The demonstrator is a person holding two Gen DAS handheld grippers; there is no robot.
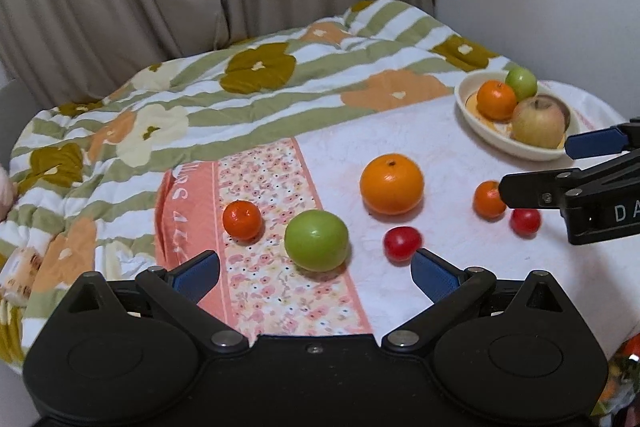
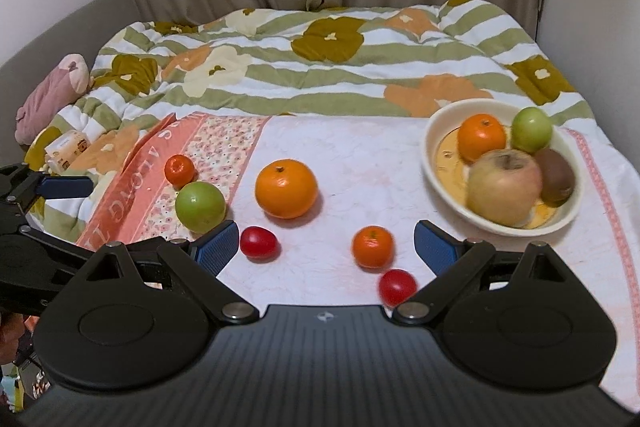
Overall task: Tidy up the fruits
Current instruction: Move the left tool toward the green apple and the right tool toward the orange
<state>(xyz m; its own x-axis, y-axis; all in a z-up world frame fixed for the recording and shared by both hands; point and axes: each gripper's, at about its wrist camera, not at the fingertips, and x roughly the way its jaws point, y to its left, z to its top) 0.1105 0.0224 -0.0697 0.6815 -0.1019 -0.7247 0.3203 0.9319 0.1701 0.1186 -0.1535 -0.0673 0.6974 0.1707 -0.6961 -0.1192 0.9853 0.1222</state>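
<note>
Kiwi (image 2: 557,175) half hidden behind the bowl's (image 2: 430,163) apple (image 2: 503,187); both grippers' jaws wide, empty.

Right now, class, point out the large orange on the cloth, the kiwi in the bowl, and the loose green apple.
large orange (image 2: 286,188): right wrist view, middle of its front face.
kiwi (image 2: 558,179): right wrist view, its brown side beside the big apple.
green apple (image 1: 316,245): left wrist view, centre of its skin.

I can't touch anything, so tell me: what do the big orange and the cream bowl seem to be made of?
The large round orange looks like smooth moulded plastic: its skin is even and glossy with no pores visible, though real fruit isn't excluded. The shallow cream oval bowl looks like glazed ceramic, or possibly melamine, going by its thick shiny rim.
</note>
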